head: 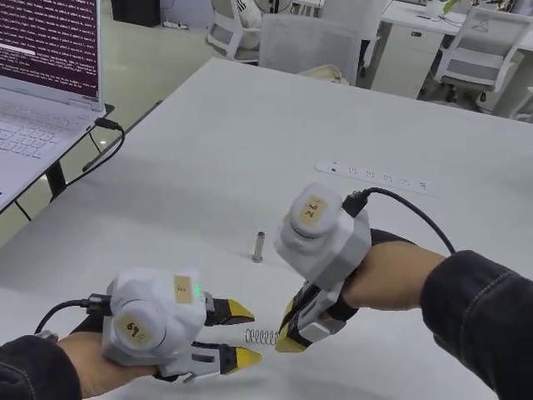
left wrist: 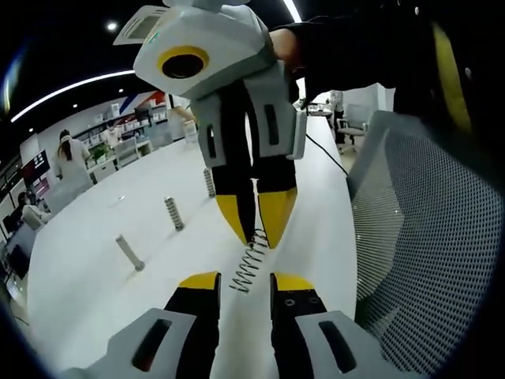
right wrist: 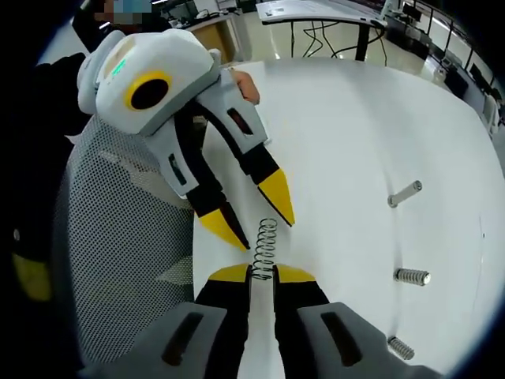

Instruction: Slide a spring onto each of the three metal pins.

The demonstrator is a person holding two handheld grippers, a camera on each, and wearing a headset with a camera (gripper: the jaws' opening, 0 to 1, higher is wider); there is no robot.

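White table (head: 250,133) in an open office, chairs and desks at the back. Places are given off the bare pin (head: 259,247), which stands upright mid-table w/ no coil on it.

Far left of the pin, at the table edge, sits an open laptop (head: 42,83).

Near-left of the pin, on the person's side, is the L gripper (head: 243,335). Its jaws are apart and hold nothing; the tips flank the spring's free end w/o clamping it.

Straight toward the person from the pin, and apart from it, is the spring (head: 261,336). It is small, bright steel, open-coiled, straight and not squashed. Its long axis runs L-R across the person, roughly level, so crosswise to the upright pin.

Near-right of the pin is the R gripper (right wrist: 261,274), jaws closed down on the spring's other end and carrying it. It looks the nearer of the two to the pin. The spring prob. needs tipping upright, open end down over the pin top.

In a row w/ the bare pin, one sprung pin (right wrist: 412,276) and a second sprung pin (right wrist: 401,346) wear coils, so approx. two of three are done.
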